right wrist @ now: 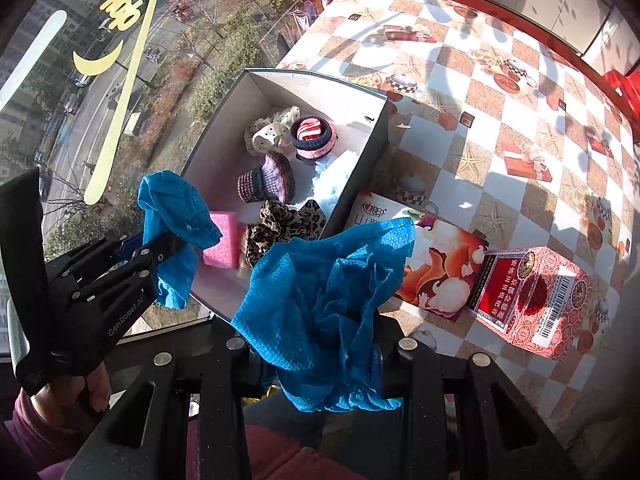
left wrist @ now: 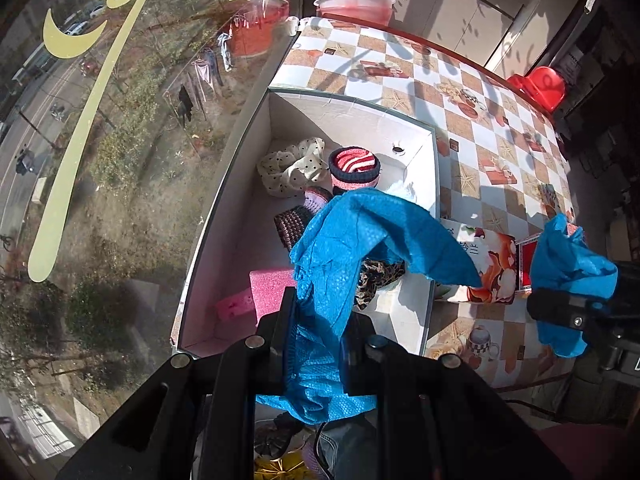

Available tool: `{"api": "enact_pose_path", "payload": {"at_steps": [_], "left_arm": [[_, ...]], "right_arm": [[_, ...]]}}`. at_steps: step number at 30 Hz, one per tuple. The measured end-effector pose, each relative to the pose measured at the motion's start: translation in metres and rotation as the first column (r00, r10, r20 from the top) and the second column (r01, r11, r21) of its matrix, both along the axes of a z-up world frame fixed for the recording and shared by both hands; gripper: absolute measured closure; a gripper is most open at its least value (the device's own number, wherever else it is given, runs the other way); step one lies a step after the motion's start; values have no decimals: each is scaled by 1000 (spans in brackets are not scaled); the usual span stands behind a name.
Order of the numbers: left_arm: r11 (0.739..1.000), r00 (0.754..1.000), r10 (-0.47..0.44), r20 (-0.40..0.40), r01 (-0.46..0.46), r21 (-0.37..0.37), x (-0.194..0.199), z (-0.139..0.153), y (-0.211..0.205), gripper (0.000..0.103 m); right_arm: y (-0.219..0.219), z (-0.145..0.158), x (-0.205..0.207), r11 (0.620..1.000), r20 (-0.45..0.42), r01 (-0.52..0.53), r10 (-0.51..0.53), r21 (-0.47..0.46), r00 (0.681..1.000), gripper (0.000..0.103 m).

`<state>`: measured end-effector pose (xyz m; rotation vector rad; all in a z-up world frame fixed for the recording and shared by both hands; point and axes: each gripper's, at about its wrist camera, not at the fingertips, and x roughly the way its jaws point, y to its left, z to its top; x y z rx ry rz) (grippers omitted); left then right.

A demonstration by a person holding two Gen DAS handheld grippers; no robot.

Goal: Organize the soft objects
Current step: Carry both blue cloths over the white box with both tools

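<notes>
Each gripper is shut on a blue cloth. My left gripper (left wrist: 318, 320) grips blue fabric (left wrist: 352, 232) that drapes over the near half of the white box (left wrist: 352, 112). It also shows in the right wrist view (right wrist: 168, 246) with its cloth bunch (right wrist: 172, 208). My right gripper (right wrist: 320, 340) grips a crumpled blue cloth (right wrist: 320, 280) in front of the box (right wrist: 376, 132); it shows at the right edge of the left wrist view (left wrist: 560, 304). Whether it is one cloth or two I cannot tell. In the box lie a polka-dot scrunchie (left wrist: 288, 168), a red striped knit roll (left wrist: 354, 168), a purple knit piece (right wrist: 266, 182), a leopard scrunchie (right wrist: 284, 228) and a pink sponge (left wrist: 268, 288).
The box stands against a window (left wrist: 100, 160) on a checkered tablecloth (left wrist: 480, 140). A tissue pack with a fox print (right wrist: 440, 272) and a red patterned carton (right wrist: 532, 300) lie right of the box. A pink basin (left wrist: 354, 6) and a red plastic object (left wrist: 540, 84) sit at the far side.
</notes>
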<state>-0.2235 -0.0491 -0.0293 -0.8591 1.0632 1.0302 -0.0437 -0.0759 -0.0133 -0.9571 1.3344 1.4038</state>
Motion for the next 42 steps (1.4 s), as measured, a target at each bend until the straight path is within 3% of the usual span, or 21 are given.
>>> {"api": "enact_pose_path", "payload": {"at_steps": [30,42], "left_arm": [[998,998,58,-21,-58,-29,-17,-12,8,84],[996,996,69,-55,-72,-55,-15,-26,19,84]], "right_arm": [[24,-5,-34,994,10,-106,106,-7,994,66],[56,-12,-49,991,12,-137,137,-3,991,66]]}}
